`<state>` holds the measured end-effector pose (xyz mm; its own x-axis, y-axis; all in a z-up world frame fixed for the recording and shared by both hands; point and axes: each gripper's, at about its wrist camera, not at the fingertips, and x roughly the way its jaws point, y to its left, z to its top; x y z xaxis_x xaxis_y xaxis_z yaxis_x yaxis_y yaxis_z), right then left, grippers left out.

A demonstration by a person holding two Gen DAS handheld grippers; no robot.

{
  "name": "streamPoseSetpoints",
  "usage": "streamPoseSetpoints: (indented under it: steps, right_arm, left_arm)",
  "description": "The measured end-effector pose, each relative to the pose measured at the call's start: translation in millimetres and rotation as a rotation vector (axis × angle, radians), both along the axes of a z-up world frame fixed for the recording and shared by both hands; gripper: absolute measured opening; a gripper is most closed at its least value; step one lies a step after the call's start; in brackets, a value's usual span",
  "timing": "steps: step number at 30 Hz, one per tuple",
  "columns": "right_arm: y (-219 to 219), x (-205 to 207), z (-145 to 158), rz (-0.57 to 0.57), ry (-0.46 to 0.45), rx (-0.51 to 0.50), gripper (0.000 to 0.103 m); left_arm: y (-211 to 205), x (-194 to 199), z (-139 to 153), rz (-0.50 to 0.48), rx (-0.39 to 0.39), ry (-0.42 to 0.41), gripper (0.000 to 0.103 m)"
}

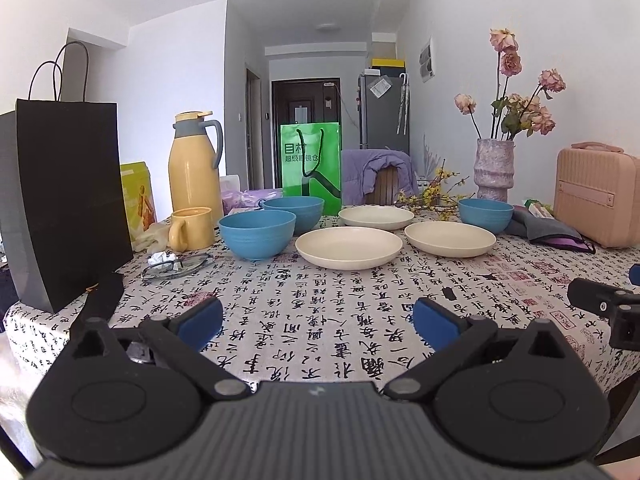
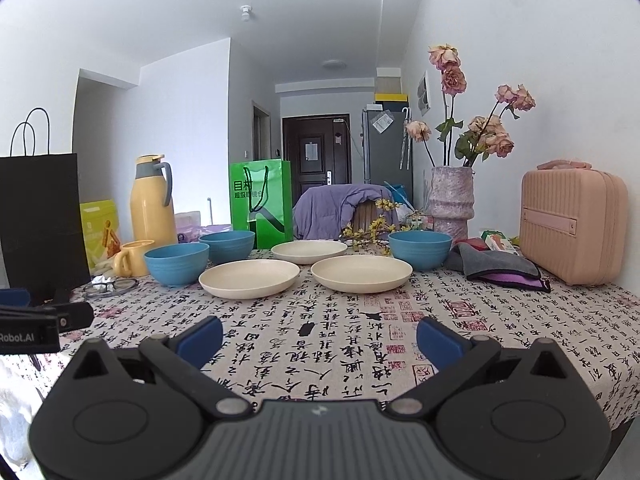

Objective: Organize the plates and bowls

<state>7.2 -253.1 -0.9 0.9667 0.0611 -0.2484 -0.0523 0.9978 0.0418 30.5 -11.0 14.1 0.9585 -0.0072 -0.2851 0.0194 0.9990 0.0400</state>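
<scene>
Bowls and plates on the table
Left gripper (image 1: 318, 322) hovers wide apart, empty, before three plates (image 1: 349, 247) and blue bowls (image 1: 257, 235).

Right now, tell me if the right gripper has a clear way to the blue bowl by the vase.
Probably yes: the right gripper is open, and only bare tablecloth lies before the blue bowl.

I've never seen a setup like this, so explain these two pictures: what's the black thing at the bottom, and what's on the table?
Each picture comes from a camera on a hand-held gripper, looking along its two blue-tipped tongs. The left tongs and right tongs are both open and hold nothing. They hover over a table covered with a calligraphy cloth. On it sit three blue bowls, two on the left and one on the right, with three cream plates between them. Each picture also catches the other gripper at its edge.
</scene>
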Motion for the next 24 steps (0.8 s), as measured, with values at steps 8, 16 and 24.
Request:
streamPoseSetpoints:
  steps: [8, 16, 24]
  right_arm:
    - [-3, -10, 2, -0.006, -0.020, 0.011, 0.103]
    - [-2, -18, 3, 0.006, -0.035, 0.018, 0.103]
    - [-3, -27, 5, 0.002, -0.051, 0.023, 0.103]
  left_arm:
    - [1, -9, 2, 0.004, -0.005, -0.015, 0.103]
    - [3, -18, 2, 0.014, -0.005, -0.030, 0.103]
    - [2, -27, 4, 0.014, -0.002, -0.046, 0.103]
